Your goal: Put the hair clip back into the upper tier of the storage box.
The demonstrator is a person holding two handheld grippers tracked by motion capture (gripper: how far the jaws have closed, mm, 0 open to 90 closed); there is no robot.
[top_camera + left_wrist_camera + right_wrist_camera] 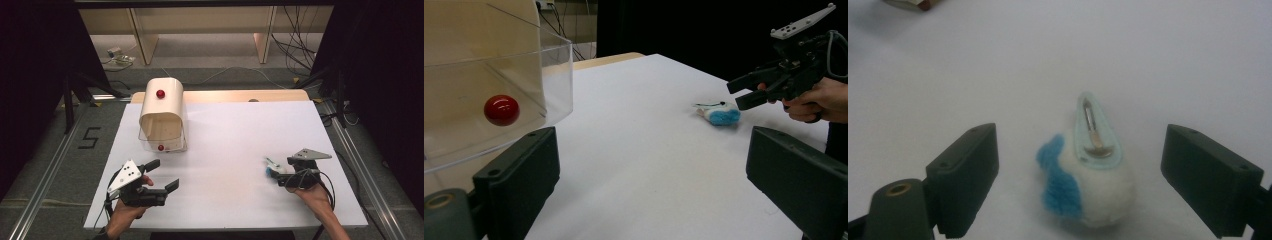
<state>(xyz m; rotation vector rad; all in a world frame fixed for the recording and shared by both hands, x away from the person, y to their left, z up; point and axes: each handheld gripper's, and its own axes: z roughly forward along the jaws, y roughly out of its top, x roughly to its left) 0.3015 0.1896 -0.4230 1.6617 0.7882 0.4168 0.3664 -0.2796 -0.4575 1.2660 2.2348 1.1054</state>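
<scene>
With my right hand-held gripper (1080, 175) spread wide around the fluffy hair clip (1090, 172) lying on the table (225, 140), I risk nudging it sideways if one jaw touches first.

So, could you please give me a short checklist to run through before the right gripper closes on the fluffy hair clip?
1. Right gripper jaws open: ok.
2. Fluffy hair clip lies between those jaws: ok.
3. Jaws low enough to grip it: cannot tell.
4. Clip lies flat on the white table, metal clasp up: ok.
5. Left gripper open and well apart from the clip: ok.
6. Clear box with the red knob far from the clip: ok.
</scene>
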